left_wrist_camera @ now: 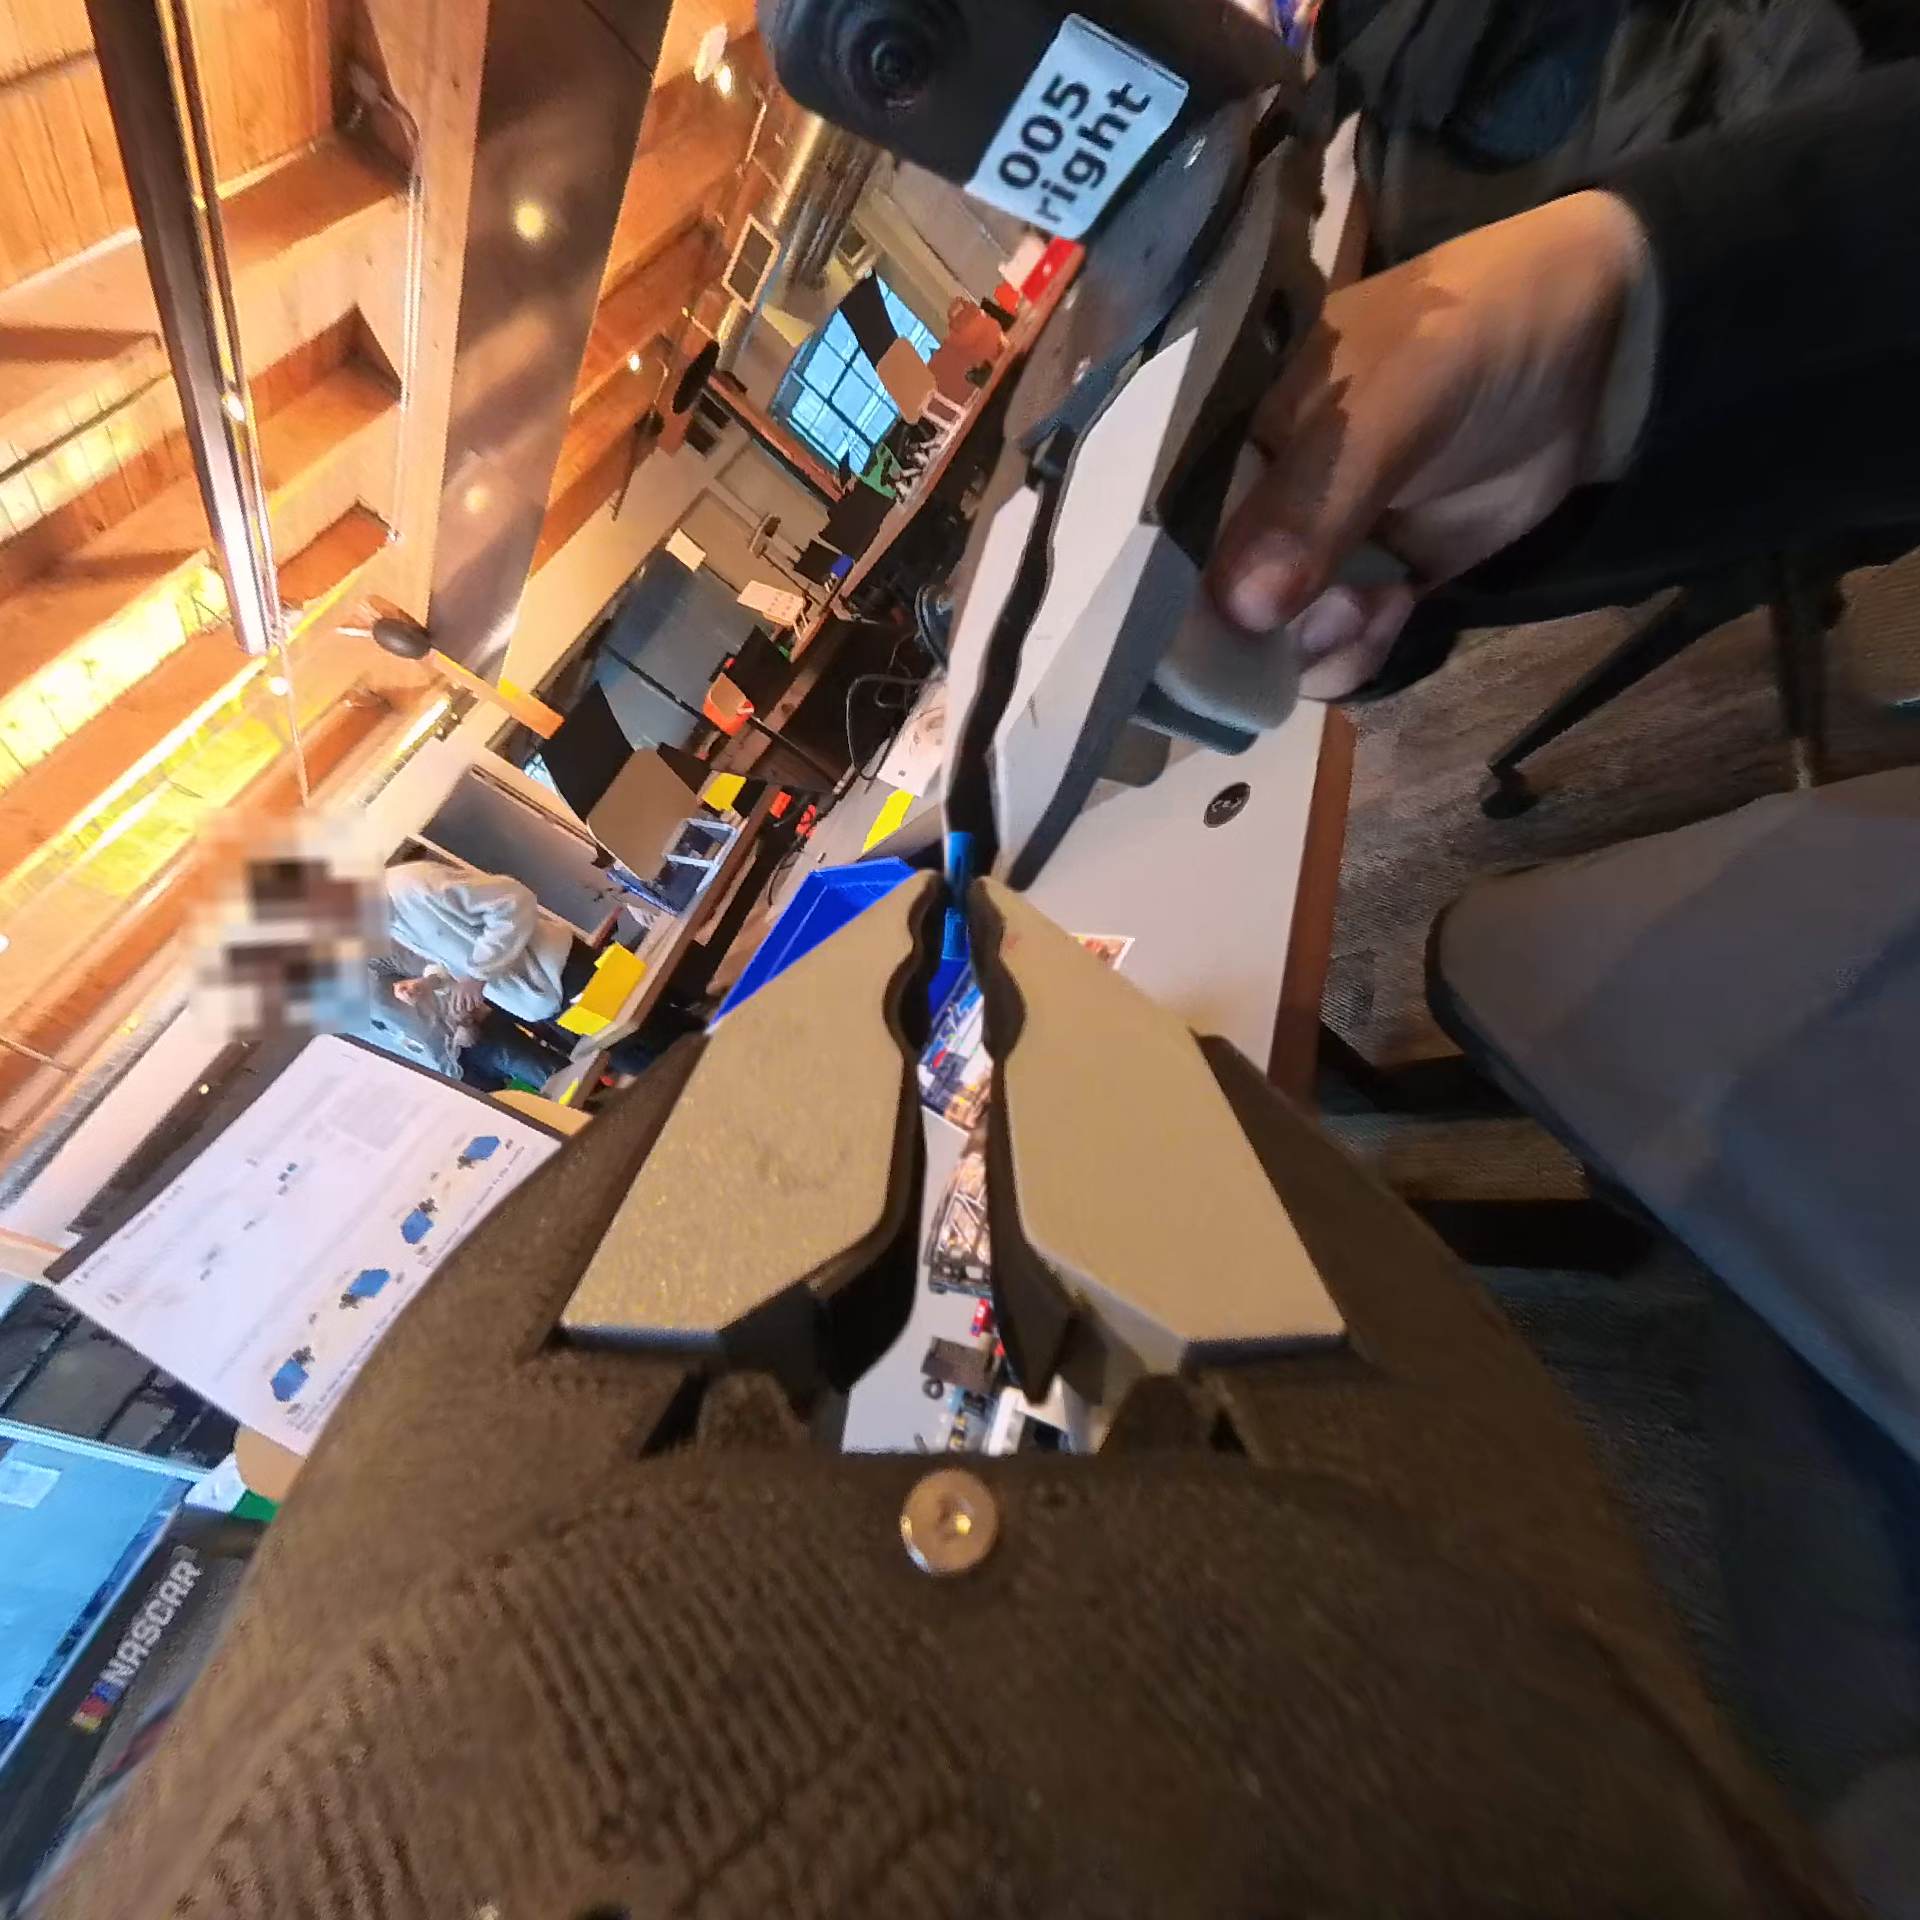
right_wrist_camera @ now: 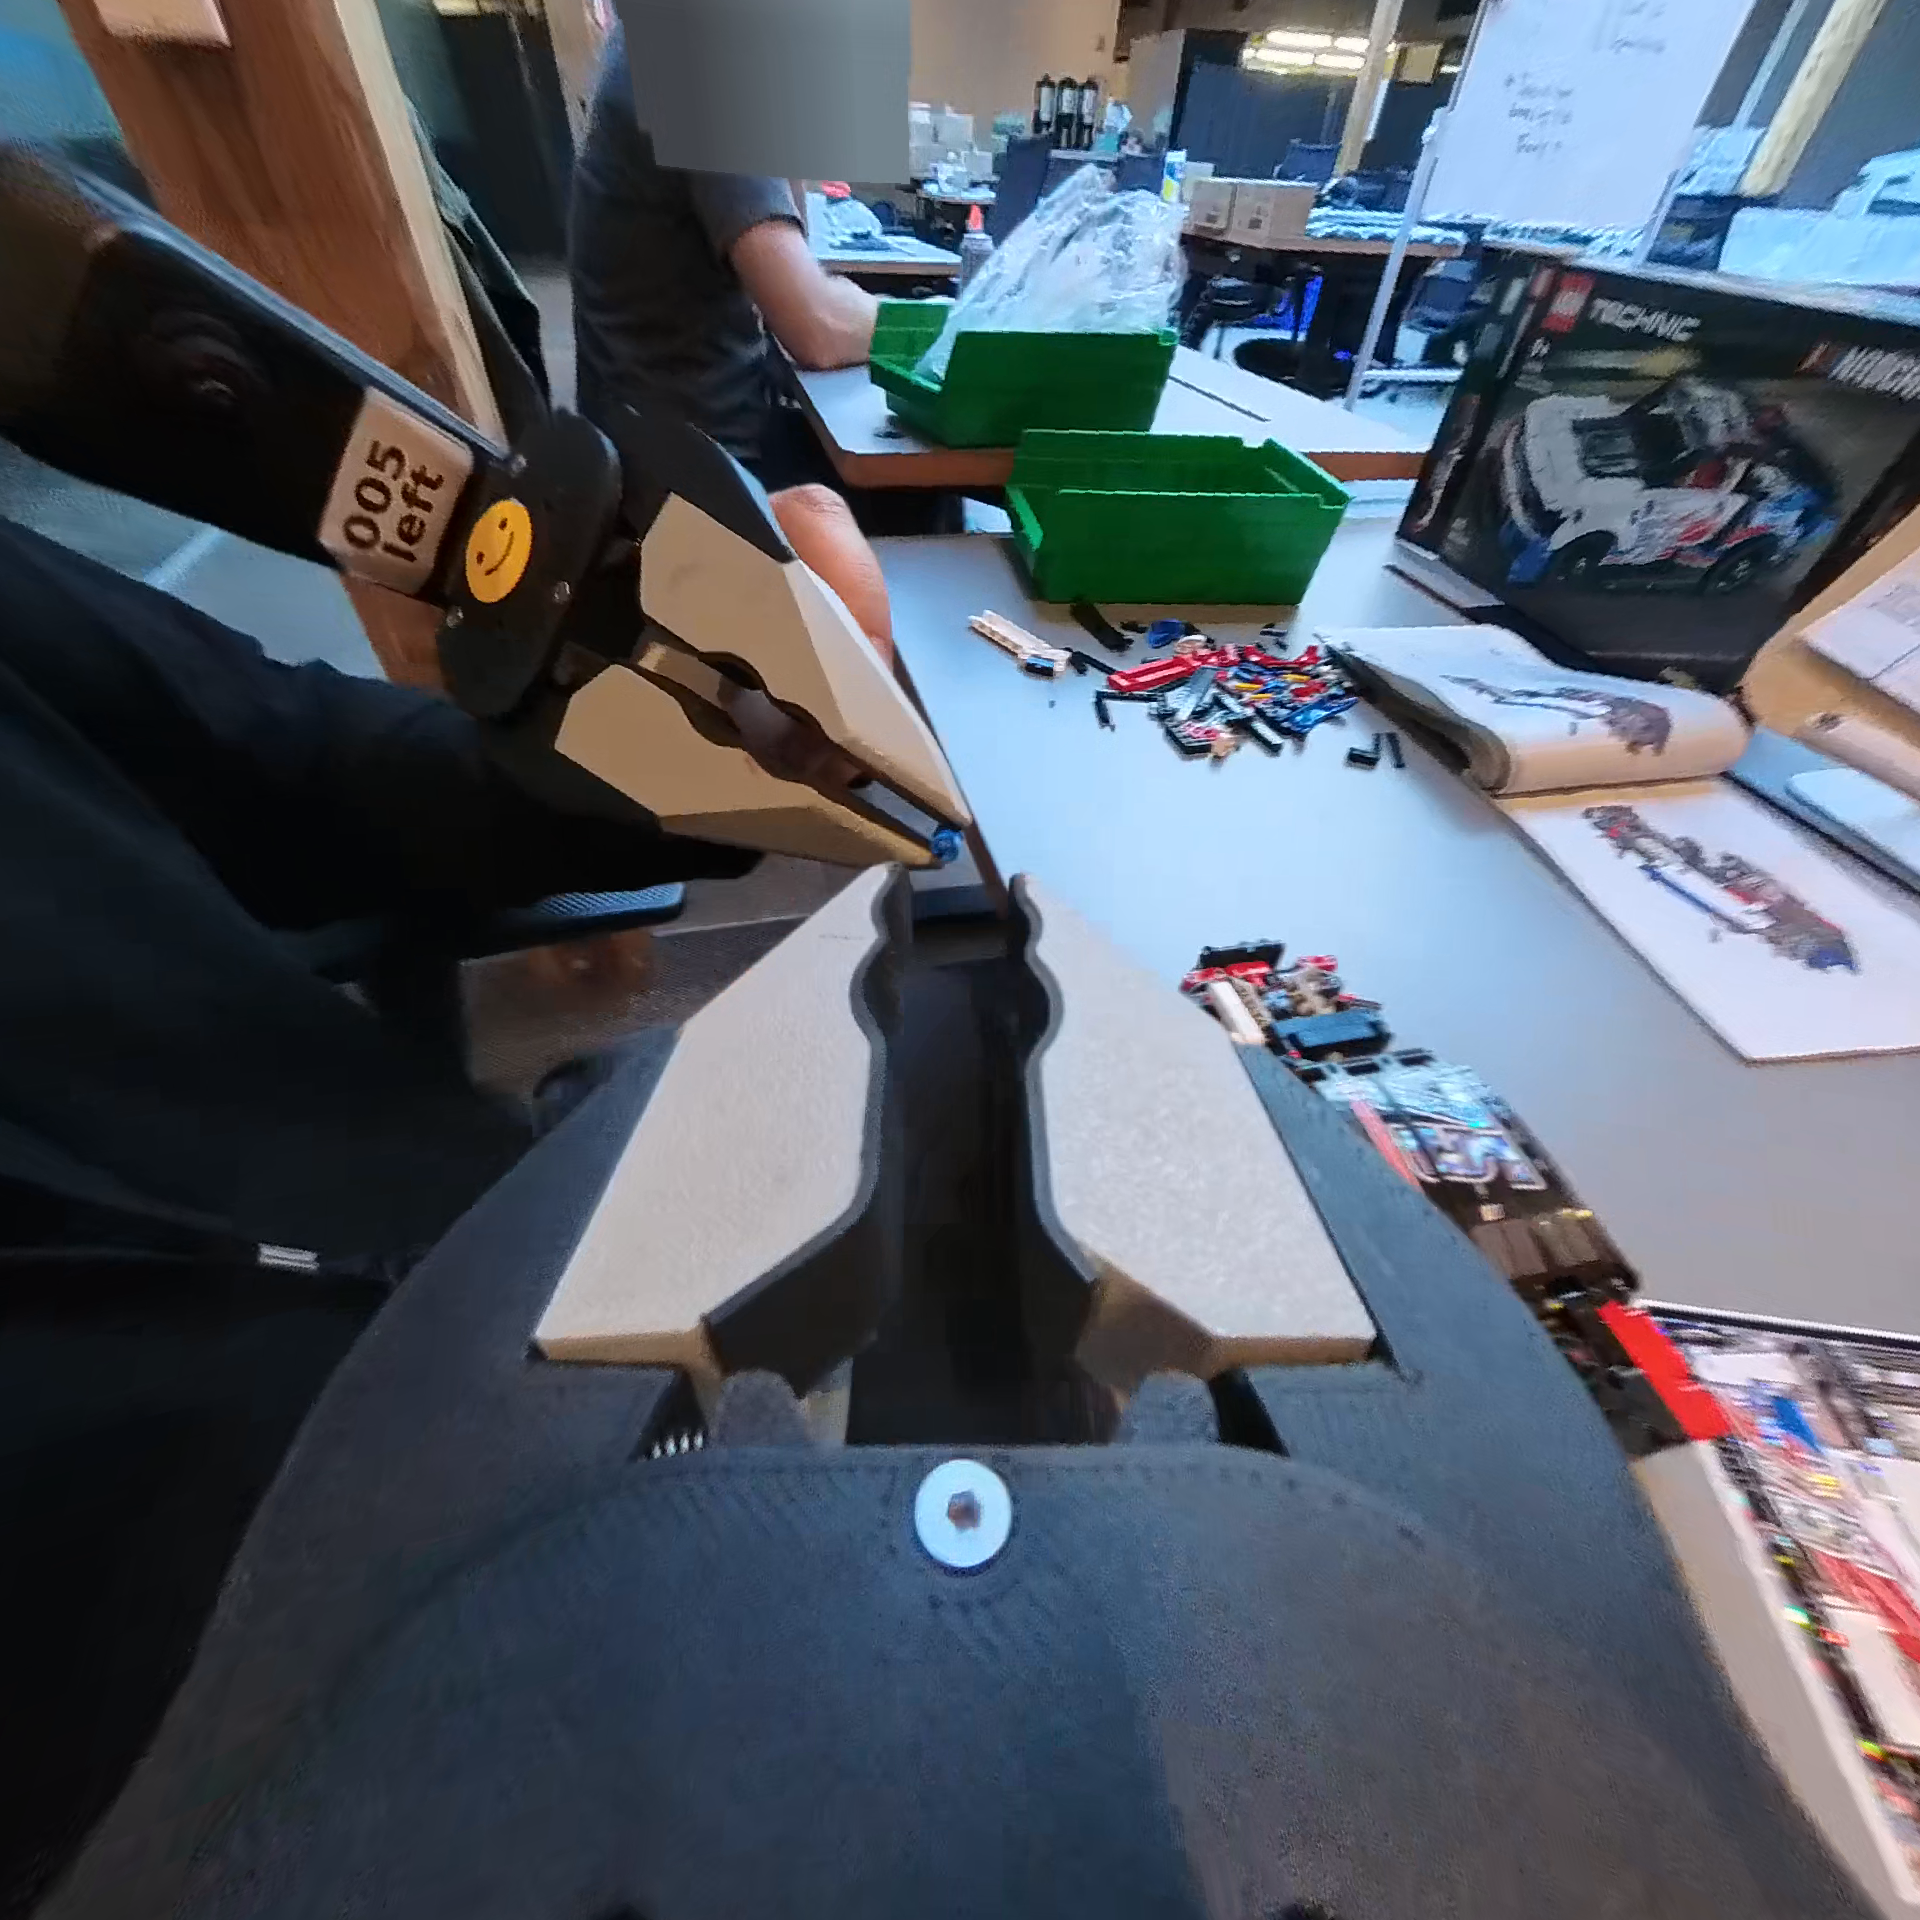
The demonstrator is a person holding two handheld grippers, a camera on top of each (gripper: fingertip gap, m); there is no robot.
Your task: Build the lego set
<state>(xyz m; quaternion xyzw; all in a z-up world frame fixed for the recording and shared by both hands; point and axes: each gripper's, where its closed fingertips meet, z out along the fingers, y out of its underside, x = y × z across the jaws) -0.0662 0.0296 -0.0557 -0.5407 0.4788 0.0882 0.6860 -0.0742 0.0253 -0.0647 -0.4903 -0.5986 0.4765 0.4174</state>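
Both views are evenly and brightly lit, with warm glare spread over the wooden ceiling point(left_wrist_camera: 260, 343) far beyond the left claw point(left_wrist_camera: 954, 896) and cool daylight seen through a distant window point(left_wrist_camera: 847, 390). Straight lines are bent toward the edges by the wide lens. The parts strewn on the table point(right_wrist_camera: 1299, 862) right of the right claw point(right_wrist_camera: 956, 899) are smeared, and soft shadow is cast between its fingers.

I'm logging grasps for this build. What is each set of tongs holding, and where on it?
Left tongs pinch a small blue piece at their very tips. Right tongs hold nothing visible; their tips stand apart.
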